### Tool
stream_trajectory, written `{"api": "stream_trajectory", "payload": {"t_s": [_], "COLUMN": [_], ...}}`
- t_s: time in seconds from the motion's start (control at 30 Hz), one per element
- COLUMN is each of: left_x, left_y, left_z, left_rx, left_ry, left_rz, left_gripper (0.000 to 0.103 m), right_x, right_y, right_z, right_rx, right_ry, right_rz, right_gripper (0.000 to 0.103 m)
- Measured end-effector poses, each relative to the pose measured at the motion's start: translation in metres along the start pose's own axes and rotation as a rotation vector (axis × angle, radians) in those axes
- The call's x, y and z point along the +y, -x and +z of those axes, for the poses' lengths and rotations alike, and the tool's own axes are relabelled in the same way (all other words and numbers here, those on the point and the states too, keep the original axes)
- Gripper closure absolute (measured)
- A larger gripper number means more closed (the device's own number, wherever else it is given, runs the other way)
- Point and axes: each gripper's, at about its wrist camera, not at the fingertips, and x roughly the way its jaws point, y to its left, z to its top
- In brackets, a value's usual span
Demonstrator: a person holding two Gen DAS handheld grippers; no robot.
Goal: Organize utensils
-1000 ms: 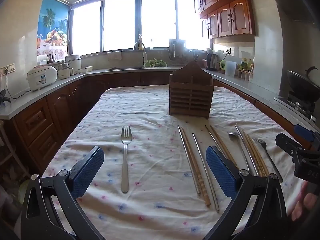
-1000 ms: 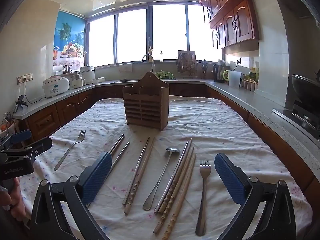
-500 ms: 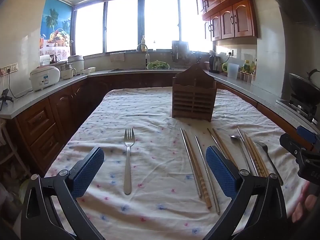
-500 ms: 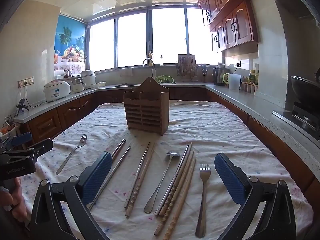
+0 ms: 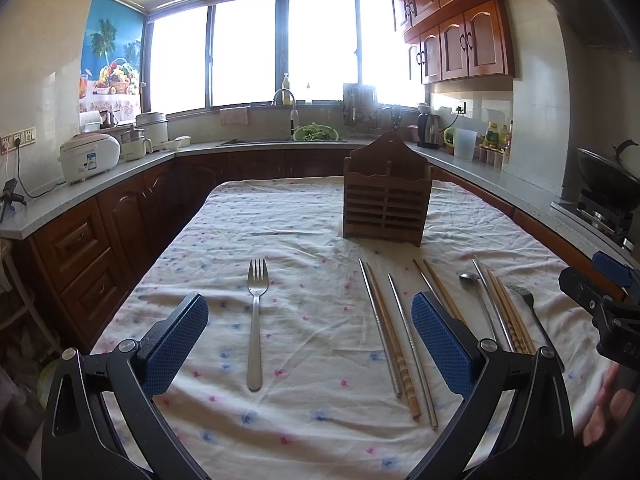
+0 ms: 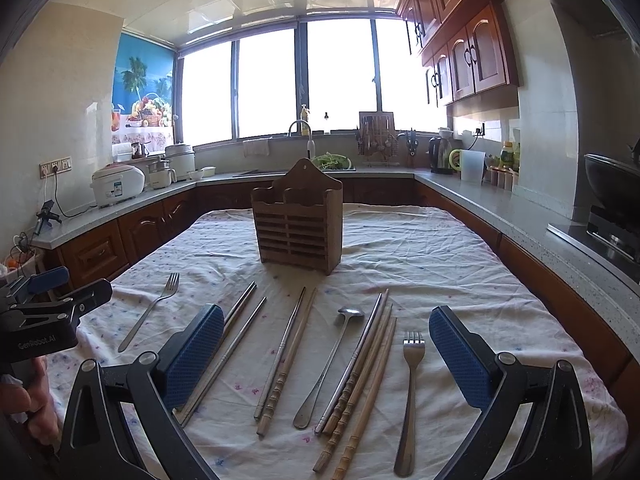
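A wooden slatted utensil holder (image 5: 387, 199) (image 6: 298, 224) stands upright mid-table. Utensils lie on the cloth in front of it. A steel fork (image 5: 255, 320) (image 6: 149, 312) lies at the left. Steel and bamboo chopsticks (image 5: 394, 332) (image 6: 286, 354) lie in the middle. A spoon (image 6: 328, 364), more chopsticks (image 6: 362, 376) and a second fork (image 6: 409, 396) lie to the right. My left gripper (image 5: 310, 340) is open and empty above the near left of the table. My right gripper (image 6: 326, 354) is open and empty above the spoon and chopsticks.
The table carries a white floral cloth (image 5: 304, 220). Kitchen counters surround it, with a rice cooker (image 5: 89, 157) at left, a sink with greens (image 5: 316, 133) at the back, and a wok on a stove (image 5: 608, 184) at right.
Both grippers have tilted upward and drawn slightly back, so the table and utensils sit lower in both views. Both stay open.
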Motion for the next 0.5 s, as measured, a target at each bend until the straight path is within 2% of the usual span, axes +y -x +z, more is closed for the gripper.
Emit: {"api": "stream_trajectory", "payload": {"t_s": [0.5], "left_x": [-0.0026], "left_y": [0.0029], "left_z": [0.0015], "left_rx": [0.002], "left_ry": [0.000], "left_rz": [0.001], "left_gripper": [0.000], "right_x": [0.0013], "right_y": [0.0008], "right_z": [0.0001], "right_rx": [-0.008], "right_ry": [-0.002], "right_rz": [0.004], "right_gripper": [0.000]}}
